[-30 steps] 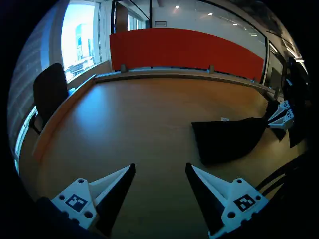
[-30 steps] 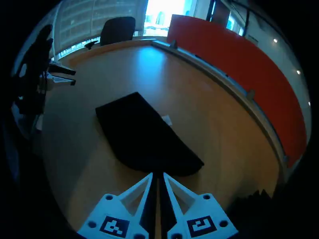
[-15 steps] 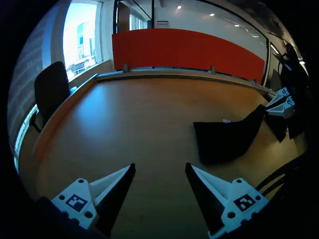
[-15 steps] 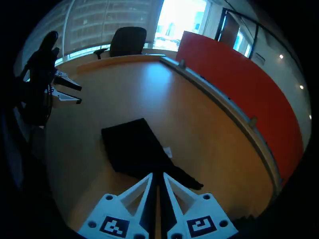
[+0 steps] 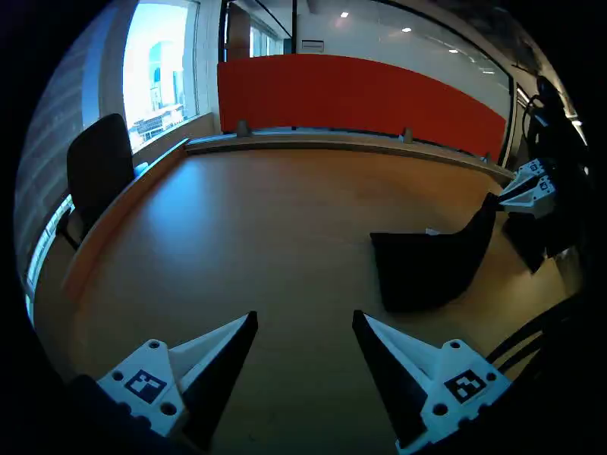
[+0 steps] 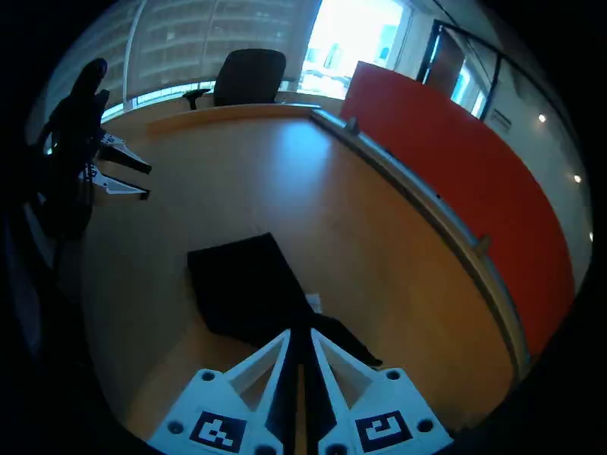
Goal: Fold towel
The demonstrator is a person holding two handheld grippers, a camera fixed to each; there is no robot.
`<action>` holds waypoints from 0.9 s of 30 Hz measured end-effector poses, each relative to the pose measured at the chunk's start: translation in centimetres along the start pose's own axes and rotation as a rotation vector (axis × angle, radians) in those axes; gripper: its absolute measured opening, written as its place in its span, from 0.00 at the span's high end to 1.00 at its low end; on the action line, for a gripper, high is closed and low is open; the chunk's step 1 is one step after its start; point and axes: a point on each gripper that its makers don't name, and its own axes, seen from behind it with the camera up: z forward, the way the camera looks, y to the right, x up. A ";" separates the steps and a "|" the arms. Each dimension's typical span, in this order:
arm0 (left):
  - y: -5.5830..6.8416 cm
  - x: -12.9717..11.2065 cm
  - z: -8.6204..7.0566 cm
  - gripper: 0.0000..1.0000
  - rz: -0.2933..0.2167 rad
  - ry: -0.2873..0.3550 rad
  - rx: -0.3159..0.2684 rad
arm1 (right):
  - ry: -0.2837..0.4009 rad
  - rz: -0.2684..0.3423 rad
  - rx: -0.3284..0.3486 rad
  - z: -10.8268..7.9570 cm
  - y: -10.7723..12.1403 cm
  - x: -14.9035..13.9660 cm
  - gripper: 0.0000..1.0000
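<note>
The fold is in hand: the right gripper [image 6: 302,337], closed on the black towel [image 6: 239,284] corner, holds it raised. Next it must probably carry it across. The left gripper [image 5: 303,322] is wide open and empty.

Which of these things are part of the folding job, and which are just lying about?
In the job: black towel; right tongs, pinching its raised corner; left tongs, open above the table.
Just there: office chair; red partition; window.
</note>
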 end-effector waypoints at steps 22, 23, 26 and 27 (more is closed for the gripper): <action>-0.8 -0.3 -0.8 0.07 -0.027 0.009 0.005 | 0.019 -0.021 0.170 7.3 -7.3 5.1 0.94; -0.8 -0.3 -0.9 0.07 -0.027 0.009 0.005 | 0.017 -0.019 0.182 7.9 -8.0 5.2 0.94; -0.8 -0.4 -1.0 0.07 -0.026 0.009 0.004 | 0.003 -0.009 0.221 9.6 -10.0 5.0 0.94; -0.8 -0.5 -1.0 0.07 -0.027 0.008 0.004 | -0.005 -0.005 0.231 10.1 -10.5 4.8 0.94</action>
